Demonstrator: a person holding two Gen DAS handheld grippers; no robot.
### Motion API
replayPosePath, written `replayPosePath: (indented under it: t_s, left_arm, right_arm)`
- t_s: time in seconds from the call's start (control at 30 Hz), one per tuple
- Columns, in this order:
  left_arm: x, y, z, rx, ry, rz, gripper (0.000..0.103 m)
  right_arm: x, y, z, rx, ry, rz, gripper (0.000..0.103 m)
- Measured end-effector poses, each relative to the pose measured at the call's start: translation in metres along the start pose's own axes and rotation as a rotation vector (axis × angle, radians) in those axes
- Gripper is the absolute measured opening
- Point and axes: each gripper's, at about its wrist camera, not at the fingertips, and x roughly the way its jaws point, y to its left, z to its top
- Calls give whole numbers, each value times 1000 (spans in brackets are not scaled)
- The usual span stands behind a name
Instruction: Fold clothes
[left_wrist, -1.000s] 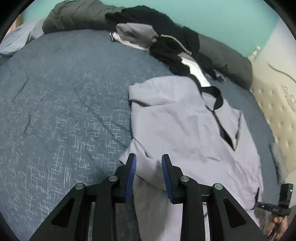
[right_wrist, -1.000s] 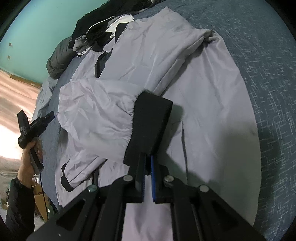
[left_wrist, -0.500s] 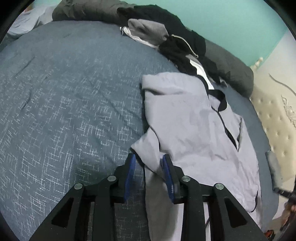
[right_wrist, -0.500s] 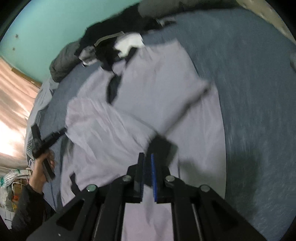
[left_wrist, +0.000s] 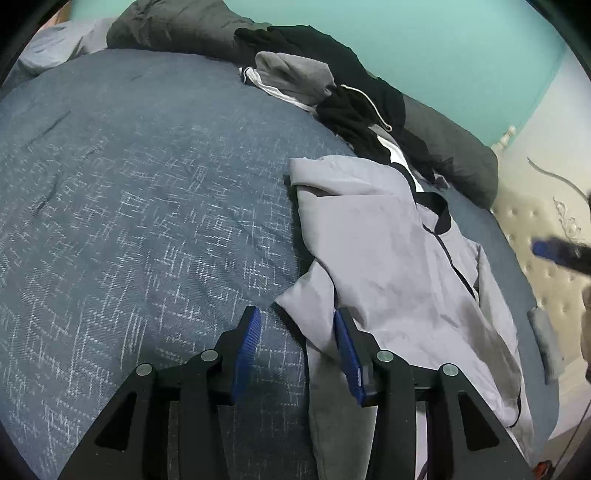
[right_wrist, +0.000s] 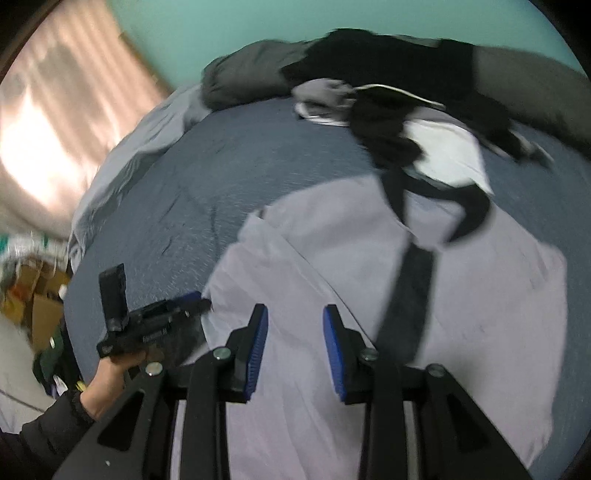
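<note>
Jacket (left_wrist: 388, 258): grey, sleeve folded across, flat on bed (left_wrist: 147, 221).
Left gripper (left_wrist: 297, 339): spread, straddling sleeve edge; bite deep.
Right gripper (right_wrist: 293, 332): spread, empty, above jacket.

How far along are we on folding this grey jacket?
Early. Done: grey jacket lies flat with one sleeve folded across. In hand: nothing; left gripper and right gripper are both open. Left: remaining folds, plus the clothes pile.
</note>
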Motion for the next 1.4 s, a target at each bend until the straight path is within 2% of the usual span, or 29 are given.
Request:
replayPosePath:
  t_s: [0.1, 0.27, 0.57, 0.8, 0.9, 1.03, 1.17, 1.3, 1.4]
  left_arm:
    - [3, 2, 2, 1, -9, -10, 45]
    - [6, 12, 1, -55, -17, -49, 45]
    - [9, 12, -2, -74, -20, -66, 45]
    - [10, 9, -2, -67, -20, -59, 45]
    - [9, 11, -3, -87, -23, -63, 45]
    - [9, 14, -4, -95, -20, -76, 45]
    - [7, 14, -5, -96, -20, -76, 45]
    - [6, 16, -6, -96, -19, -76, 45]
    - [5, 17, -8, -96, -19, -75, 45]
  right_arm:
    - [33, 19, 25, -73, 31, -6, 31]
    - [82, 33, 54, -109, 76, 28, 31]
    - [162, 72, 101, -243, 184, -10, 31]
    - [202, 86, 118, -337, 258, -77, 31]
    - [213, 85, 120, -339, 293, -92, 31]
    - [219, 85, 121, -339, 316, -71, 31]
    - [226, 86, 119, -369, 349, -76, 21]
    - [227, 81, 120, -367, 347, -86, 4]
    - [223, 77, 122, -363, 329, -83, 1]
